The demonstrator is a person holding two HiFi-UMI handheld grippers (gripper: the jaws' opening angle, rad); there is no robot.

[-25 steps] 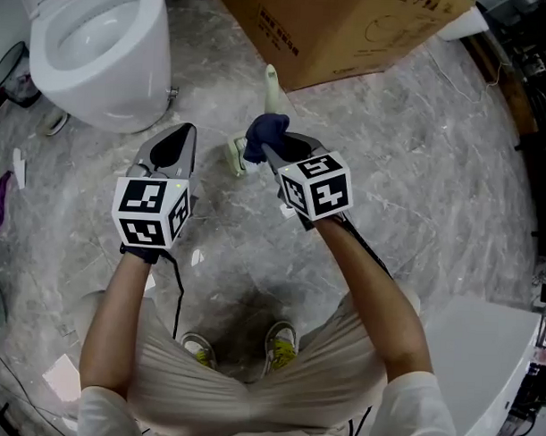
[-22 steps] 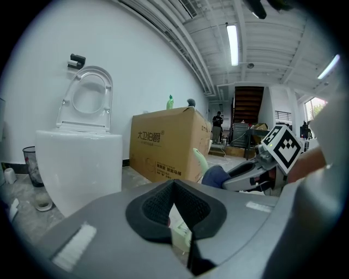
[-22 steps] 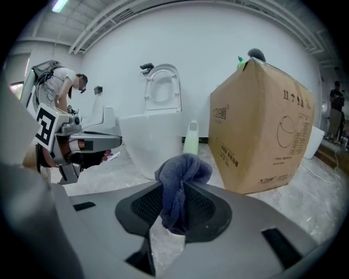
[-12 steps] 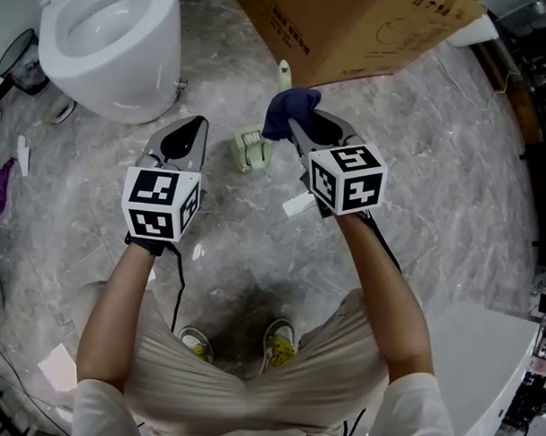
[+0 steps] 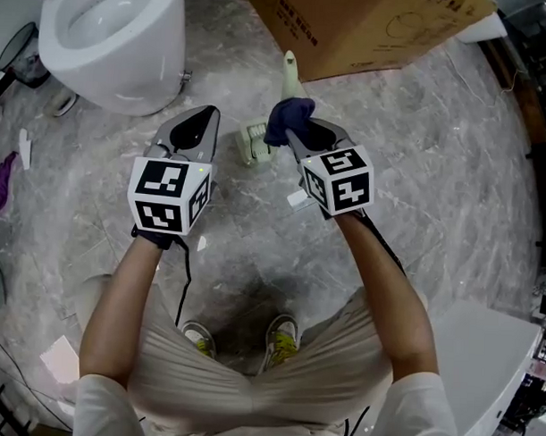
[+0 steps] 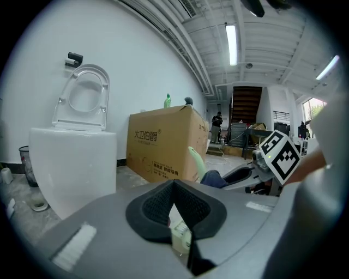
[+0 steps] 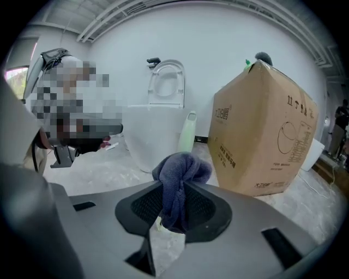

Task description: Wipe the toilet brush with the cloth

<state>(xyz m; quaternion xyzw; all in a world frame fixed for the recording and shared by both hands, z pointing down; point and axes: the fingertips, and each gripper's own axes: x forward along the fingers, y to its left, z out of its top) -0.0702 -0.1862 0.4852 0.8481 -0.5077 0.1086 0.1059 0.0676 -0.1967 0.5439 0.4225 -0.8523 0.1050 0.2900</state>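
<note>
Marble floor (image 5: 435, 174); right gripper (image 5: 289, 137) clamps a dark blue cloth (image 5: 290, 113), left gripper (image 5: 205, 123) closed, empty. Approach step: pale green plastic toilet brush (image 5: 255, 142), twelve o'clock, likely needs grasping.

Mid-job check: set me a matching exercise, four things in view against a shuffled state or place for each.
Things:
1. cloth
2. brush
3. left gripper
4. toilet

States or places:
A. shut, nothing held
B. white, seat up
C. standing in front of the box
D. clamped in the right gripper

Pairs: 1-D, 2-C, 3-A, 4-B
</note>
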